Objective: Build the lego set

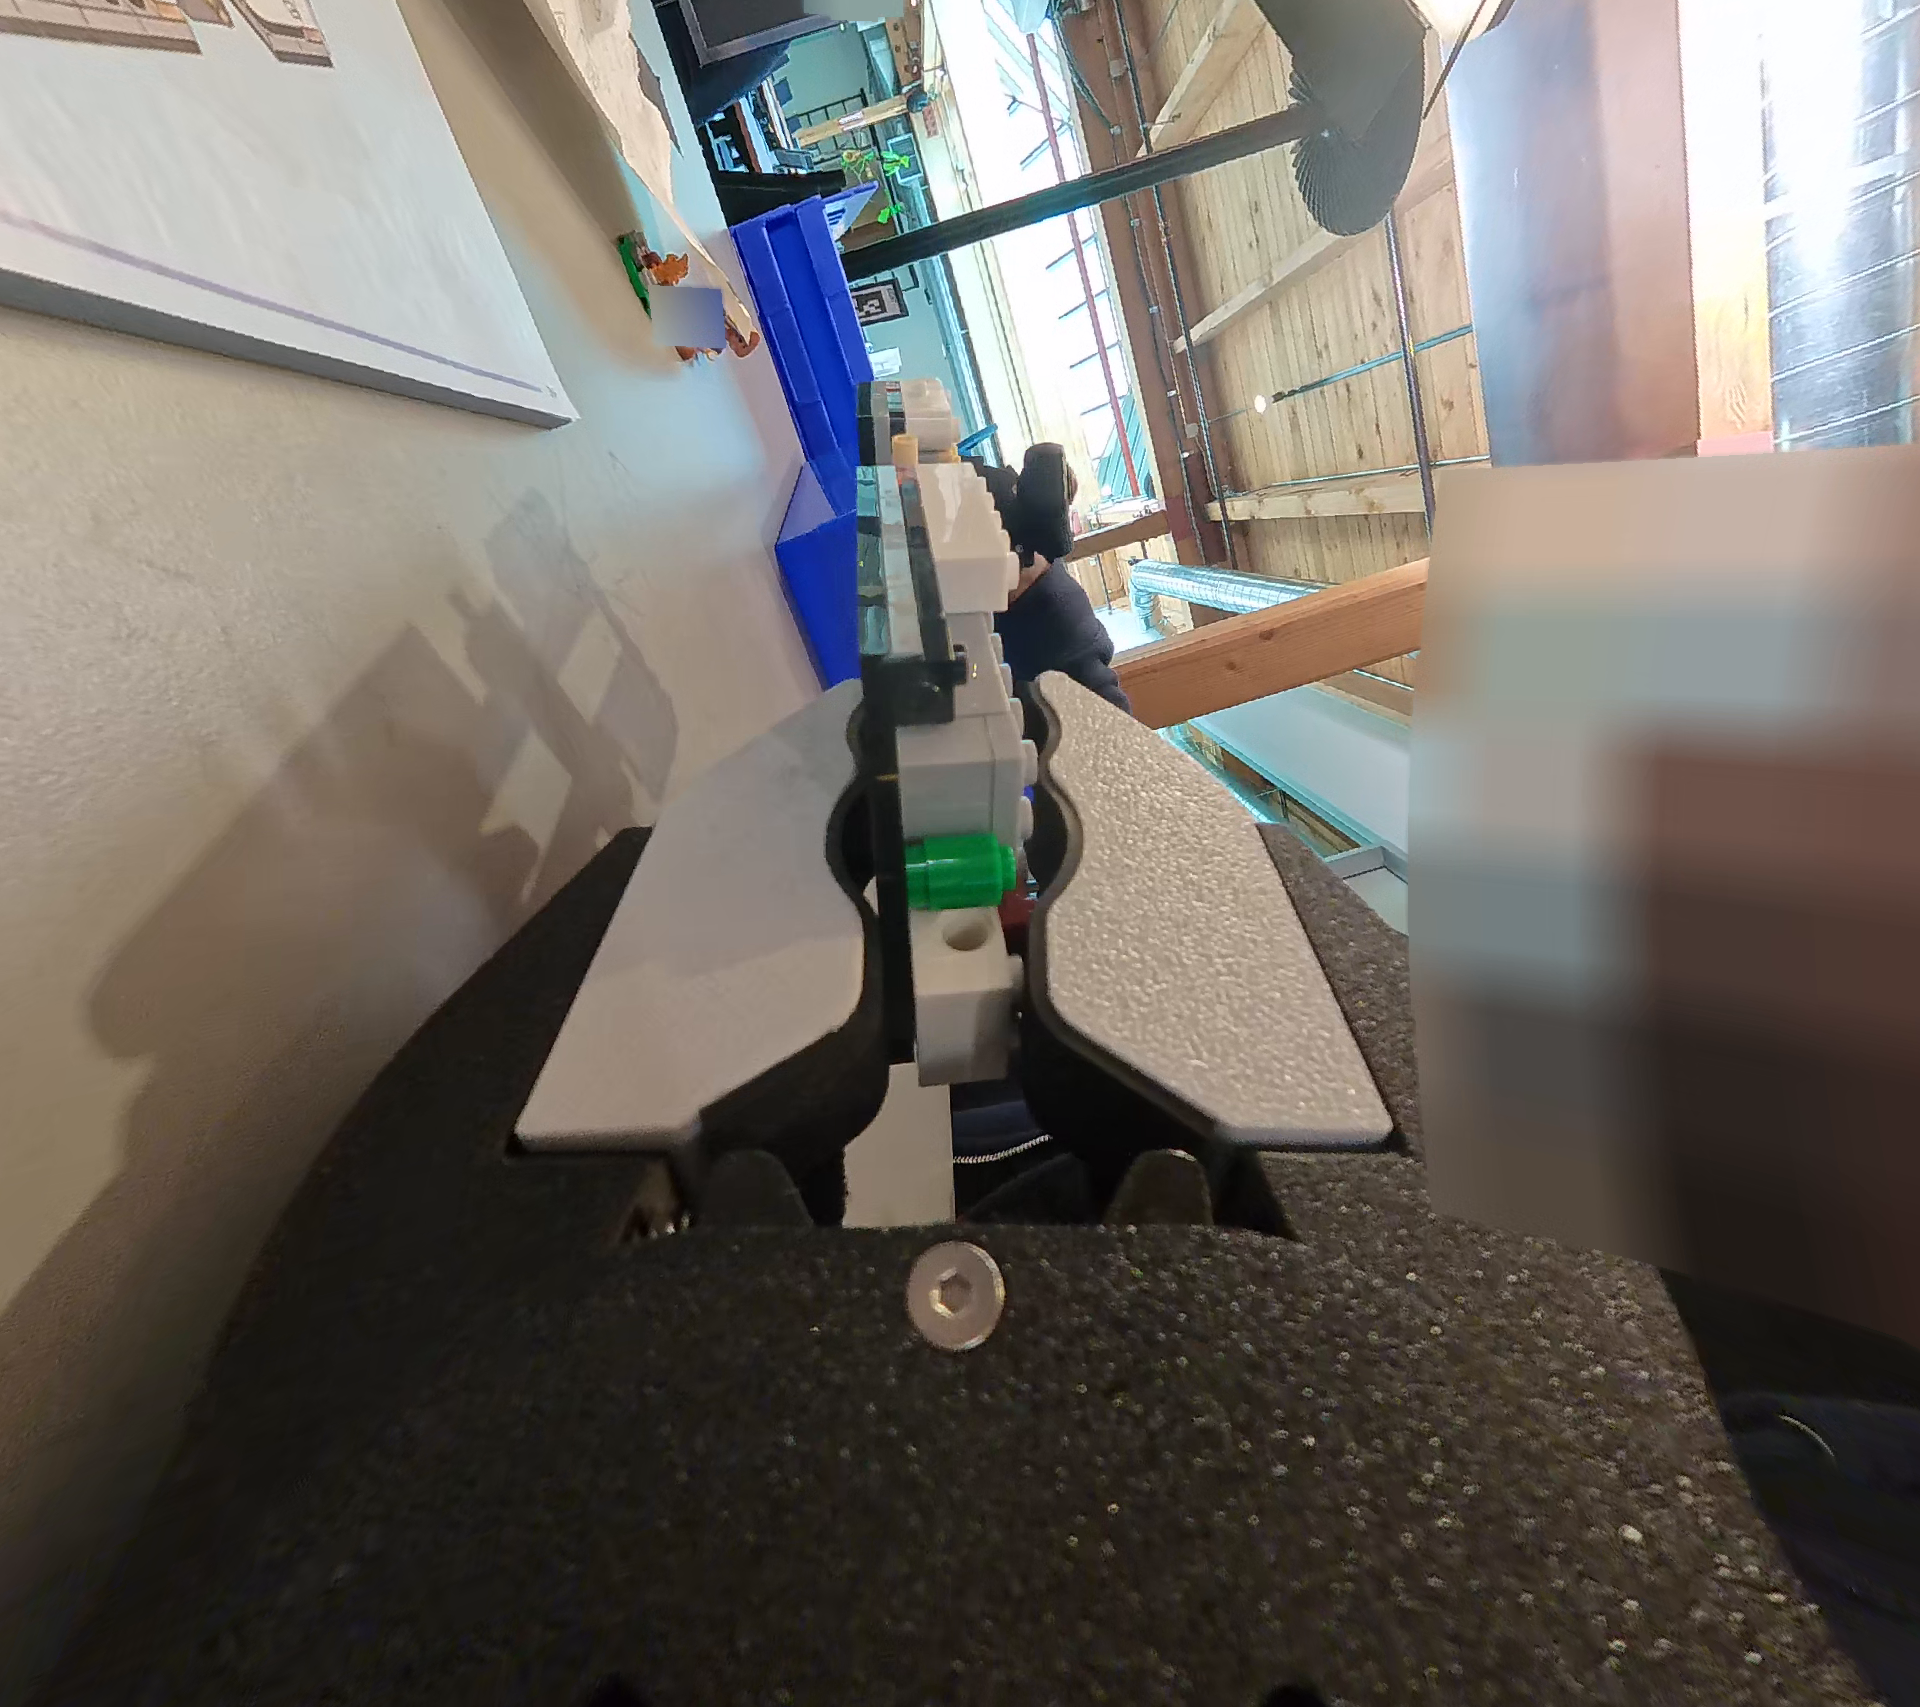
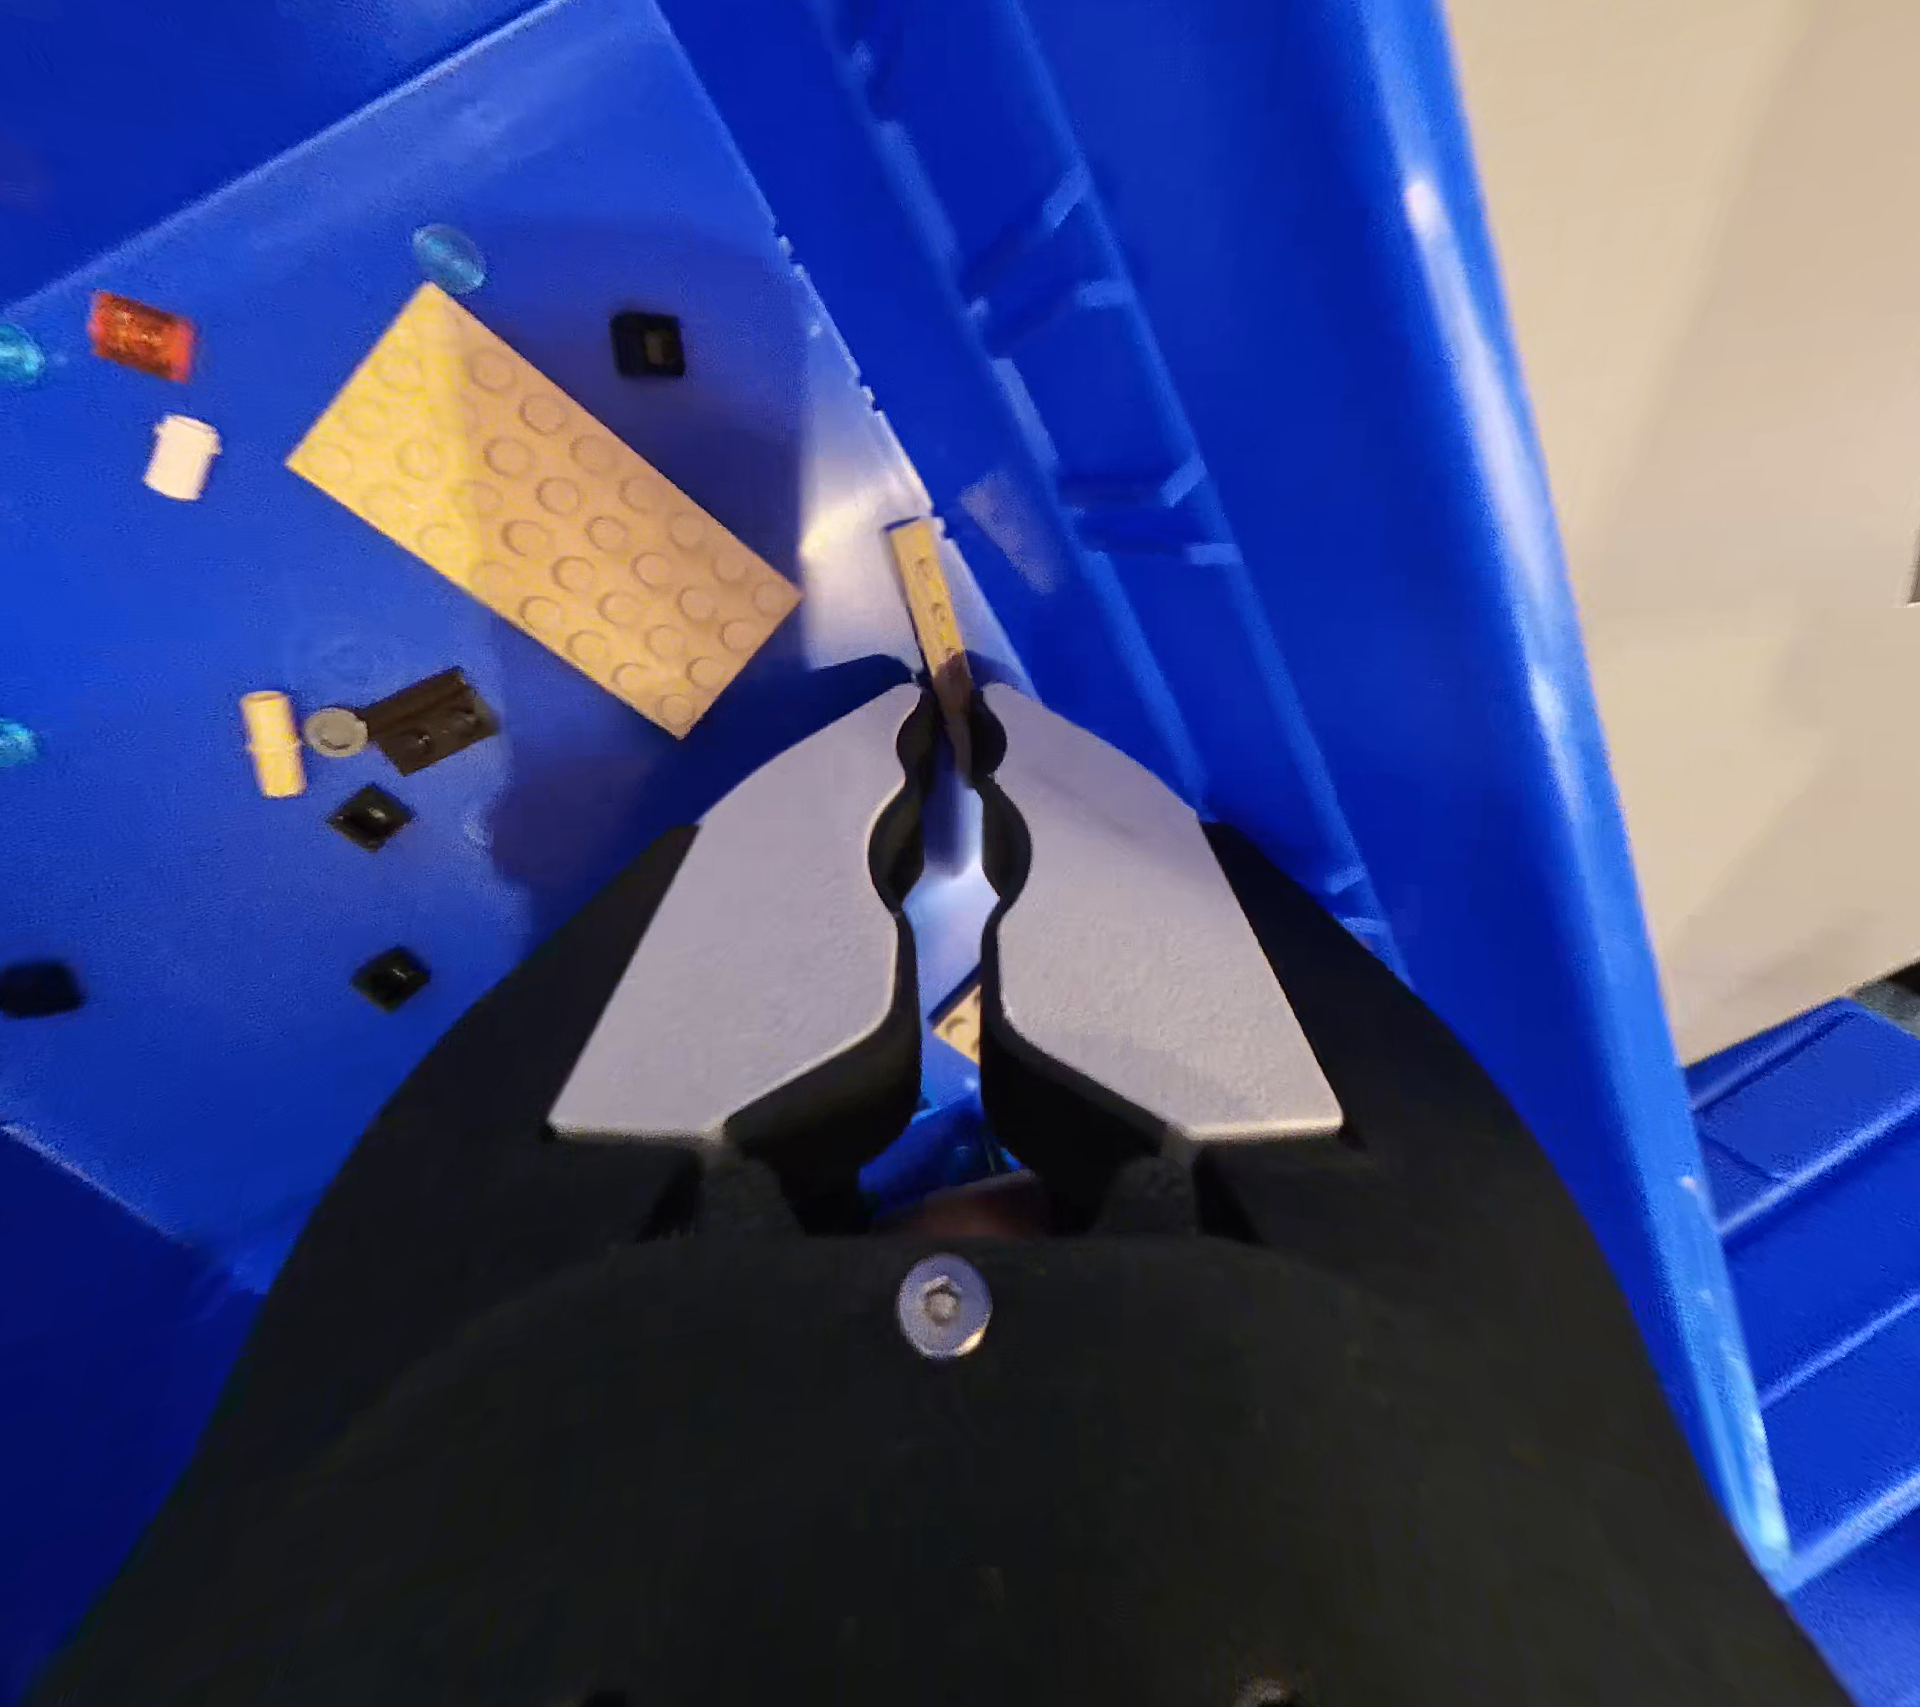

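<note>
We are clamping a grey-and-black brick assembly (image 1: 940, 722) in the left hand-held gripper (image 1: 951, 712); the right hand-held gripper (image 2: 951, 701) is pinching a narrow tan plate (image 2: 932, 608) inside the blue bin (image 2: 1247, 410).

left wrist view: rolled sideways, close along its fingers (image 1: 1143, 826), facing the room.
right wrist view: close, facing down into blue bin (image 2: 1195, 307).
shared: blue bin.

Bright windows (image 1: 1039, 286) light a timber ceiling (image 1: 1299, 255), silver duct (image 1: 1236, 592), and pale tabletop (image 1: 312, 618).
</note>
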A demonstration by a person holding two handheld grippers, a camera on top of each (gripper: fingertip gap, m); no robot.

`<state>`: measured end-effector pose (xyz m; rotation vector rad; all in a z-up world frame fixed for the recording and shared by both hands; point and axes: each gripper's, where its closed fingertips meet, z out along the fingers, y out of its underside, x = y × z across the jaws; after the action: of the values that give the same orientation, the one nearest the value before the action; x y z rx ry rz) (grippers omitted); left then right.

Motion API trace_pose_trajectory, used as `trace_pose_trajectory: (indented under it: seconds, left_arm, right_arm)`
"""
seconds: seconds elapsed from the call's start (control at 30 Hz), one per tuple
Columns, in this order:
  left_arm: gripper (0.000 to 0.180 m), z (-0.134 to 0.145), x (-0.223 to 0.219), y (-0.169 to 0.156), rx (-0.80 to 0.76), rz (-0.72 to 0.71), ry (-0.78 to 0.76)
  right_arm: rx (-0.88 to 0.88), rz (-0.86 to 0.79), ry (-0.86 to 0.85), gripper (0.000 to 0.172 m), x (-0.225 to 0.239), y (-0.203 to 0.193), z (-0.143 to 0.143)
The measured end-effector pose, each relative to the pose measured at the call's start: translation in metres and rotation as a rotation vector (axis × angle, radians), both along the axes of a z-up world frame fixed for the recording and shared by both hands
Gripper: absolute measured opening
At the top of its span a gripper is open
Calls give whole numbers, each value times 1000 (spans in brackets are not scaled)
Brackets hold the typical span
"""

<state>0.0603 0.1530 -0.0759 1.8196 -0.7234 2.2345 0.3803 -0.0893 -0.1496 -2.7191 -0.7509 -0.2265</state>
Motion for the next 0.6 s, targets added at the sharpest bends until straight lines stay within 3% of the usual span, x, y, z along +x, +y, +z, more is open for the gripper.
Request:
trace_pose_trajectory:
  seconds: [0.2, 0.4, 0.6]
  left_arm:
    - [24, 0, 0, 0, 1, -3, 0]
    - [24, 0, 0, -1, 3, -9, 0]
    - [24, 0, -1, -1, 9, -7, 0]
  right_arm:
    - [-142, 22, 100, 12, -23, -24, 0]
    - [-100, -21, 56, 22, -19, -22, 2]
    - [-135, -54, 17, 5, -16, -28, 2]
